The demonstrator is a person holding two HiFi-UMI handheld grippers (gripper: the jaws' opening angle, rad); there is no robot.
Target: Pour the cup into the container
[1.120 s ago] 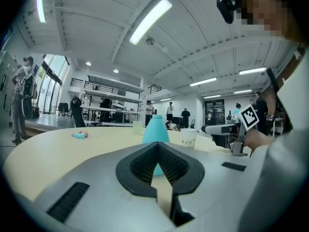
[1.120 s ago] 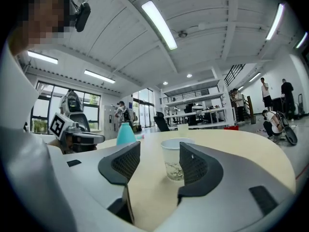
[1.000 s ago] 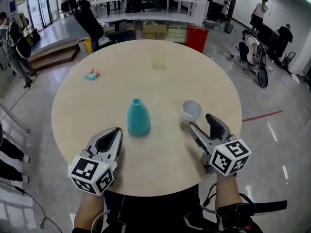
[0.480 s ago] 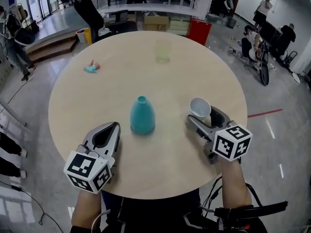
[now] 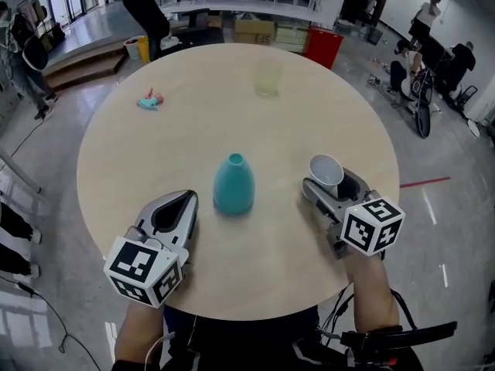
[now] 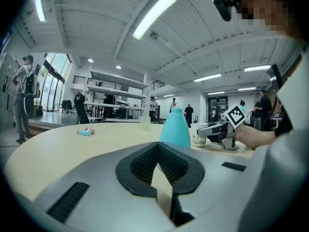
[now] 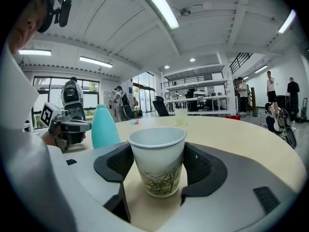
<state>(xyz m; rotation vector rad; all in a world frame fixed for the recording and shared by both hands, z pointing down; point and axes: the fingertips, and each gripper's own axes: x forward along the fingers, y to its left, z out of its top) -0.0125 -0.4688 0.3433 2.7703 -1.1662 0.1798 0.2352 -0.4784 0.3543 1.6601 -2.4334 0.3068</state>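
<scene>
- Holding the cup (image 7: pixel 158 161) by both sides, your right gripper (image 5: pixel 331 182) has its jaws closed on it; the cup's long axis is vertical, mouth up.
- It sits at the table's (image 5: pixel 193 122) near right, apart from the teal container (image 5: pixel 233 184), which stands upright with its neck up.
- Your left gripper (image 5: pixel 186 199) has its jaws together, empty.

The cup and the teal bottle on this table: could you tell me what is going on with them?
A person holds a gripper in each hand at a round table. The right gripper is closed on the paper cup, which stands upright on the table; no pouring has begun. The teal bottle stands untouched to the cup's left. The left gripper rests shut and empty beside the bottle.
</scene>
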